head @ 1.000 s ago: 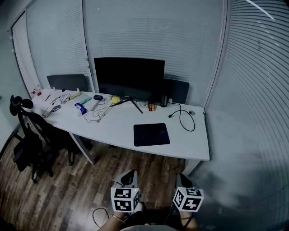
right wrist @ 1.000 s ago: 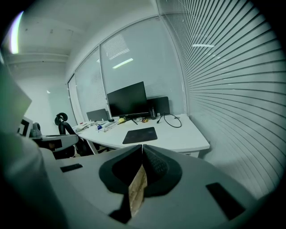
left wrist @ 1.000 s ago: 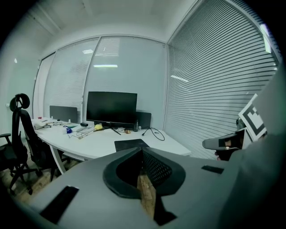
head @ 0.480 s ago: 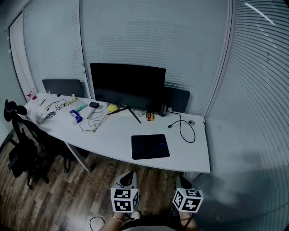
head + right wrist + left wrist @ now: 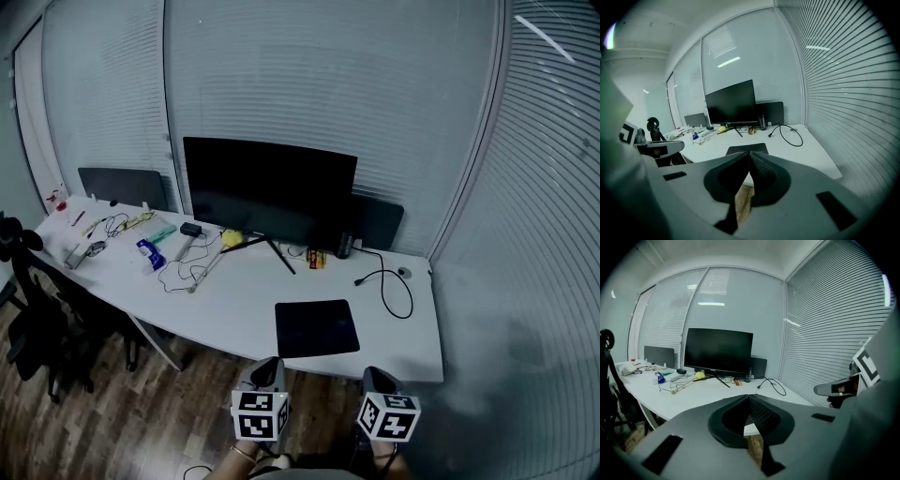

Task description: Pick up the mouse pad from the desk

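Head view: pad (image 5: 317,328) lies flat at the counter (image 5: 234,295) edge; I carry left tongs (image 5: 270,366) and right tongs (image 5: 374,377) pinched shut, empty, short of it, nothing to grip yet.

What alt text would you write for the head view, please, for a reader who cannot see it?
A black mouse pad lies flat near the front edge of a white desk, before a dark monitor, with a black cable to its right. The left gripper and right gripper, both shut and empty, hang short of the pad.
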`<state>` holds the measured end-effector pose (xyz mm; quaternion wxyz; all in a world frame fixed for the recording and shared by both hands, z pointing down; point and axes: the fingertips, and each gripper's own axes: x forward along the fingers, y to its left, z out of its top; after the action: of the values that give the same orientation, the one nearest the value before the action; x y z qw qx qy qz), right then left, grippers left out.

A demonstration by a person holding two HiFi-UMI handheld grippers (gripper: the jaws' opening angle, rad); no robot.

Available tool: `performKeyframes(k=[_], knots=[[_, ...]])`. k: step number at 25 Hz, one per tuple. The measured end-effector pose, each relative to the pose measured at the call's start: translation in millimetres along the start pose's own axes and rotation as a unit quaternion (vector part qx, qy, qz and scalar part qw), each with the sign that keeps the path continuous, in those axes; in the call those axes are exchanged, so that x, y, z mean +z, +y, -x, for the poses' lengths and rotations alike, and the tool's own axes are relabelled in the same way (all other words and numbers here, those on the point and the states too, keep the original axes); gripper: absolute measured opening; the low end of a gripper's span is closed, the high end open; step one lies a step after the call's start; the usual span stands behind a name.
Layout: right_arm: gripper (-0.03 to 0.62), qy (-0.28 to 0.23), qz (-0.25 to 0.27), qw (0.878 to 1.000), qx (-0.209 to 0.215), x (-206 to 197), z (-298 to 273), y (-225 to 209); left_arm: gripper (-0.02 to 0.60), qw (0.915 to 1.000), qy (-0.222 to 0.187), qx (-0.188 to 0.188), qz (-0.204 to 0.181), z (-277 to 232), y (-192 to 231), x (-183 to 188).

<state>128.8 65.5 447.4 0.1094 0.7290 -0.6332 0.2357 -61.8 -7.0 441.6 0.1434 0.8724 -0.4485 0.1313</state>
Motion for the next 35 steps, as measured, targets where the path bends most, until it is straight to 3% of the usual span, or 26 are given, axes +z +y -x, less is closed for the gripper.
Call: performKeyframes(k=[11, 20, 35], knots=[[0.034, 0.023, 0.009, 1.0, -0.008, 8, -46, 15, 0.018, 0.9997, 0.019, -0.01, 0.007, -43, 40, -1], [0.034, 0.041, 0.01, 0.999, -0.021, 10, -66, 0, 0.018, 0.9985, 0.046, -0.019, 0.021, -67, 44, -11], [0.034, 0.033, 0.004, 0.999, 0.01, 53, -153, -26, 0.018, 0.9986, 0.046, 0.02, 0.018, -135, 59, 18]])
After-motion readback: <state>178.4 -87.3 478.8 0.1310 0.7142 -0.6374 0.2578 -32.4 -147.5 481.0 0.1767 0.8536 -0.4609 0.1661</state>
